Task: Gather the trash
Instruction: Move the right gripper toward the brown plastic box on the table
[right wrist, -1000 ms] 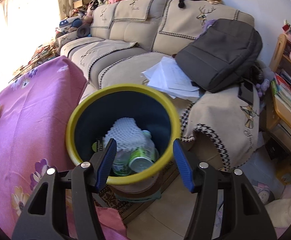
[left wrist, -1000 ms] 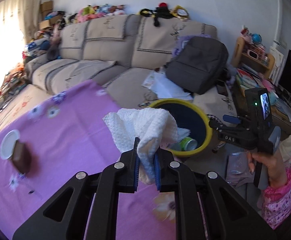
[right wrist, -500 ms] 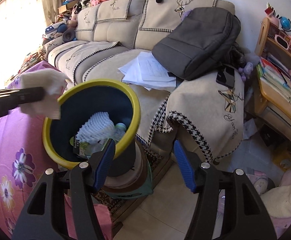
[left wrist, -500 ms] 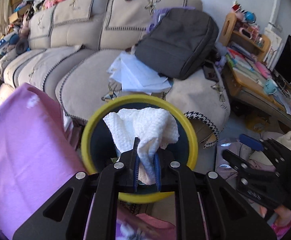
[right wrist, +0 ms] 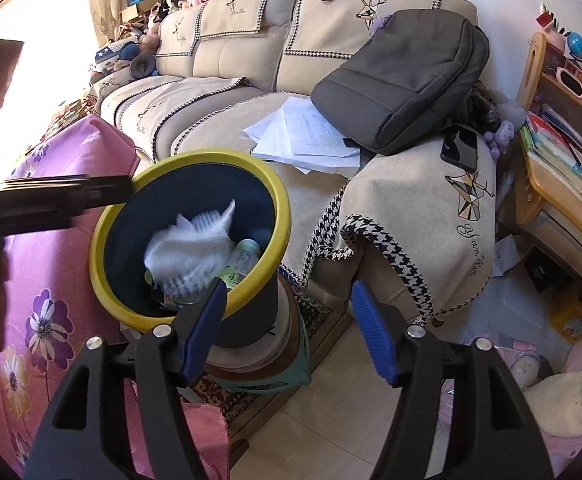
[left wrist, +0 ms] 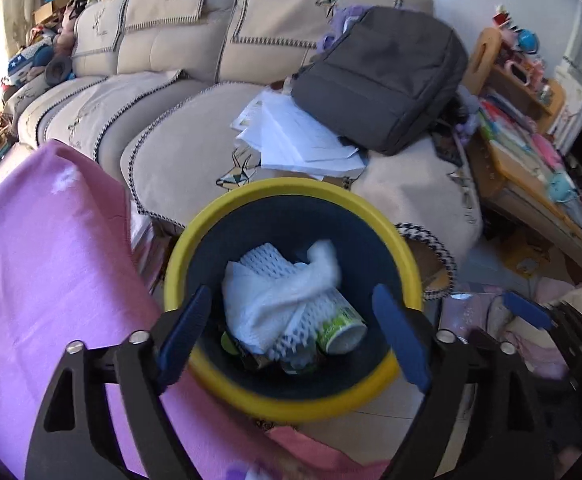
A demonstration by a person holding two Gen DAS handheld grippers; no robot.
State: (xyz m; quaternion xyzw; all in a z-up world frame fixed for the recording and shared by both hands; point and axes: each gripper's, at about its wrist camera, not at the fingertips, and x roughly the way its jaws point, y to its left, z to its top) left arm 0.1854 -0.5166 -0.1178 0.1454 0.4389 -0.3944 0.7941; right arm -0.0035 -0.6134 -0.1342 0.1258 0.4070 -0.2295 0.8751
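White cloth [left wrist: 275,304] now inside bin [left wrist: 291,404]; left gripper [left wrist: 291,336] fingers newly apart

The bin [left wrist: 291,196] stands straight ahead of the left claw [left wrist: 291,336], between its spread fingers. In the bin a tissue [left wrist: 275,300] lies on a net sleeve [left wrist: 303,320], with a cup [left wrist: 341,326] to its right. Left of the claw lies the tablecloth [left wrist: 51,280]. Beyond the bin stands the sofa [left wrist: 171,92], with papers [left wrist: 303,136] and a backpack [left wrist: 383,76] on it. The right claw [right wrist: 287,328] hangs right of the bin, before a stool [right wrist: 267,376] under it.

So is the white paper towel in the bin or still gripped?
In the bin: the paper towel lies on the trash inside; the left hand-held gripper is open, empty.
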